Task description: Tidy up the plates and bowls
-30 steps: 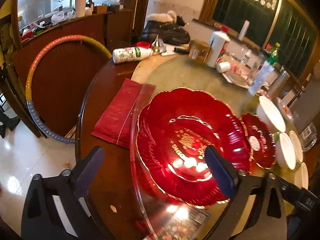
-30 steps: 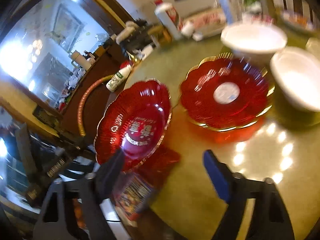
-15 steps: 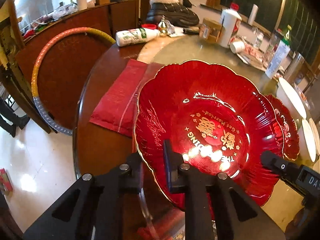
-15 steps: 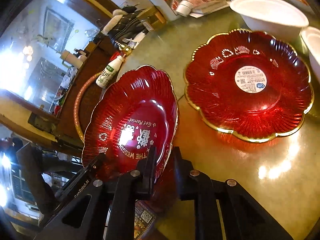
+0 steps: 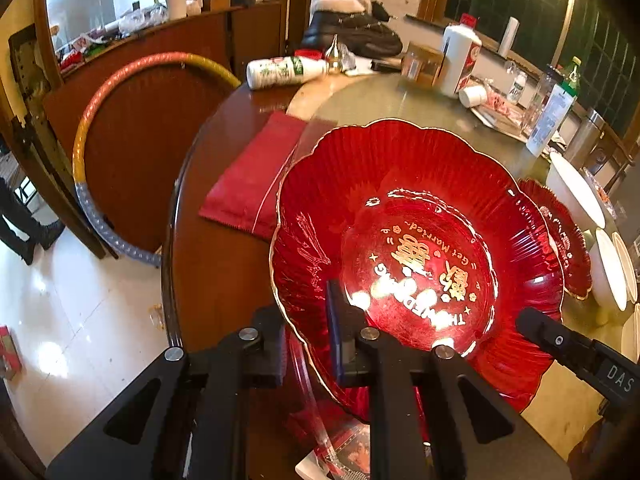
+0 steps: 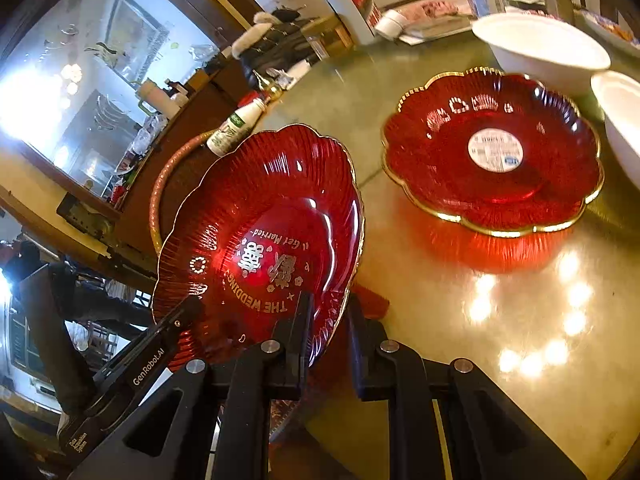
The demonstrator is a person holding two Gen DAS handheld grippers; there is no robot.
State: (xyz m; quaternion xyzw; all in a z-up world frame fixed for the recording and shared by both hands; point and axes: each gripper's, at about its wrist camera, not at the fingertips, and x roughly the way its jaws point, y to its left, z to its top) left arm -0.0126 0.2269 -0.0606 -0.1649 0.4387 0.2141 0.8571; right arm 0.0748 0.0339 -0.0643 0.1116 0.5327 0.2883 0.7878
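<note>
Right, two red plates: the lettered plate (image 5: 416,248) is clenched at its near rim by both the left gripper (image 5: 308,340) and right gripper (image 6: 328,332), tilted above the table (image 6: 500,340). Only the right view shows the stickered plate (image 6: 492,152) fully, beside two white bowls (image 6: 544,48).

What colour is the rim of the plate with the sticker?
Gold edging on the red plate with the sticker; the right wrist view shows it best.

We are seeing bare table (image 6: 500,340) lying open before the second red plate (image 6: 492,152); white bowls (image 6: 540,48) are crowding the far side, bottles (image 5: 460,56) blocking beyond.
</note>
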